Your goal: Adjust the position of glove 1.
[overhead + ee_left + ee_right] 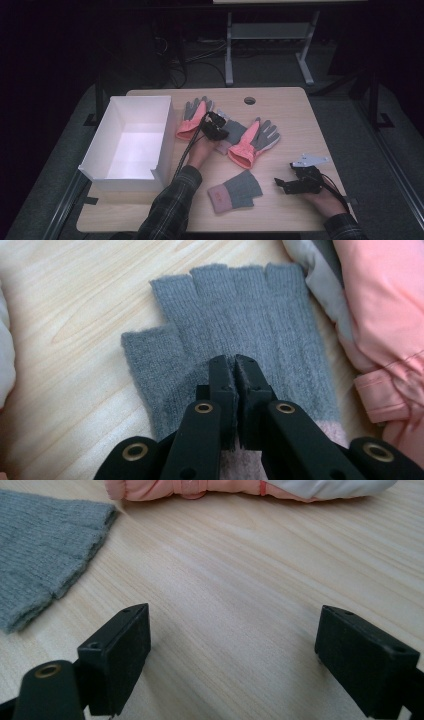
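Your left hand-held gripper [235,362] is pinched on the grey knitted fingerless glove [235,325], mid-bench between the two pink-and-grey padded gloves [252,142]. Lift straight up, then left into the white cardboard box [165,125]. Right hand-held gripper [232,645] wide, idle.

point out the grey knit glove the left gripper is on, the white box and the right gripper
grey knit glove [280,315]: left gripper view, on the knit just below the finger stubs
white box [161,137]: high view, on its right wall
right gripper [278,183]: high view, at the tips of its open jaws
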### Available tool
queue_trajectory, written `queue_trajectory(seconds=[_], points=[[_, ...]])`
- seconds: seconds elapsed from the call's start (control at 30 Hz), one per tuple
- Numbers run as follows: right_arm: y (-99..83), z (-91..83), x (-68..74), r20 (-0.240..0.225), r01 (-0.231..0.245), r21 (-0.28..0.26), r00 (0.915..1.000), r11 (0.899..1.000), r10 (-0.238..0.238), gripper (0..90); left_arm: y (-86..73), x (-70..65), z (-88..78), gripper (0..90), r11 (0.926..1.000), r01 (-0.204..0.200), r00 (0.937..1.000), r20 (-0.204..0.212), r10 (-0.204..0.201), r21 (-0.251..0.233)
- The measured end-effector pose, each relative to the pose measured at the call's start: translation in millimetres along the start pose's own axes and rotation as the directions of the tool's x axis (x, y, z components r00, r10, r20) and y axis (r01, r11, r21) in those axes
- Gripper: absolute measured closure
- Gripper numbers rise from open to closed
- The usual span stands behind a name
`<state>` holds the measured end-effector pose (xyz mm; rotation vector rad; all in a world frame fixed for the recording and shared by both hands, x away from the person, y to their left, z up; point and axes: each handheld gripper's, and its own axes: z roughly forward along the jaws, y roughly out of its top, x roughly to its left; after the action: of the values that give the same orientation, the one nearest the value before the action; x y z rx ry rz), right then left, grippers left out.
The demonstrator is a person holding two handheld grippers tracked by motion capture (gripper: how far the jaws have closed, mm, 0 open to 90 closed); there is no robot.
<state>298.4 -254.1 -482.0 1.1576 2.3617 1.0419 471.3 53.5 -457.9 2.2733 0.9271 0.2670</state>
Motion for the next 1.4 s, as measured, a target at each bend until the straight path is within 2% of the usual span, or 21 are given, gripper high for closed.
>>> queue_trajectory(seconds=[0.07,0.1,0.17,0.27,0.37,0.43,0.47,0.63,0.77,0.8,0.93,1.1,1.13,1.17,1.2,1.33,1.4], points=[[0.0,0.0,-0.1,0.001,0.0,-0.001,1.0,1.0,0.0,14.2,0.2,3.3,-3.6,87.2,0.9998,0.013,0.9996,0.024,-0.013,-0.012],[0.0,0.0,-0.2,0.002,0.0,-0.001,1.0,1.0,0.0,14.2,0.6,4.8,-5.9,87.3,0.9999,0.007,0.9995,0.031,-0.006,-0.015],[0.0,-0.1,0.1,0.0,-0.004,0.002,1.0,1.0,0.004,14.2,2.2,6.9,-12.3,87.3,0.9999,-0.005,0.9996,0.029,0.005,-0.014],[0.0,-0.1,0.1,0.0,-0.004,0.002,1.0,1.0,0.004,14.2,5.6,8.8,-23.2,87.3,0.9995,0.004,0.9995,0.032,-0.003,-0.032],[0.0,-0.1,0.1,0.0,-0.004,0.001,1.0,1.0,0.004,14.2,10.0,9.6,-36.5,87.3,0.9992,-0.005,0.9996,0.027,0.006,-0.039],[-0.1,-0.1,-0.2,0.001,-0.001,0.003,1.0,1.0,0.001,14.1,13.8,8.2,-46.2,87.3,0.9986,-0.029,0.9994,0.018,0.029,-0.045],[0.0,-0.2,-0.2,0.001,-0.001,0.003,1.0,1.0,0.001,14.0,15.3,6.3,-50.1,87.3,0.9977,-0.025,0.9995,0.018,0.026,-0.063],[0.1,0.0,0.0,0.004,-0.008,0.004,1.0,1.0,0.008,13.1,20.1,2.6,-68.2,87.3,0.9967,-0.064,0.9977,0.02,0.065,-0.051],[0.1,0.0,0.1,0.004,-0.011,0.005,0.9999,1.0,0.011,13.1,20.0,-0.3,-80.7,87.3,0.9963,-0.065,0.9964,0.05,0.068,-0.055],[0.1,0.0,0.1,0.004,-0.01,0.005,0.9999,1.0,0.01,13.1,19.3,-1.9,-83.9,87.3,0.9969,-0.052,0.996,0.069,0.056,-0.059],[0.1,0.0,0.0,0.005,-0.01,0.006,0.9999,1.0,0.01,13.0,17.9,-8.8,-97.1,87.2,0.9962,-0.055,0.9905,0.122,0.063,-0.068],[0.1,0.1,0.1,0.005,-0.01,0.006,0.9999,1.0,0.01,12.9,14.3,-21.5,-109.1,87.2,0.9945,-0.082,0.9832,0.158,0.092,-0.065],[0.1,0.1,0.0,0.006,-0.01,0.006,0.9999,1.0,0.01,12.9,13.2,-23.4,-111.7,87.2,0.9934,-0.095,0.9796,0.172,0.105,-0.065],[0.1,0.1,0.0,0.006,-0.01,0.006,0.9999,1.0,0.009,12.9,11.7,-26.6,-113.3,87.3,0.9933,-0.088,0.9774,0.186,0.101,-0.075],[0.1,0.1,0.0,0.006,-0.01,0.006,0.9999,1.0,0.01,12.9,10.2,-29.2,-115.7,87.2,0.9921,-0.105,0.9742,0.193,0.116,-0.069],[0.1,0.1,0.1,0.005,-0.011,0.006,0.9999,1.0,0.011,12.9,2.3,-42.6,-120.6,87.3,0.991,-0.109,0.9673,0.221,0.124,-0.078],[0.1,0.1,0.1,0.005,-0.011,0.006,0.9999,1.0,0.011,12.9,-2.6,-47.5,-122.6,87.2,0.9907,-0.114,0.9616,0.242,0.129,-0.074]])
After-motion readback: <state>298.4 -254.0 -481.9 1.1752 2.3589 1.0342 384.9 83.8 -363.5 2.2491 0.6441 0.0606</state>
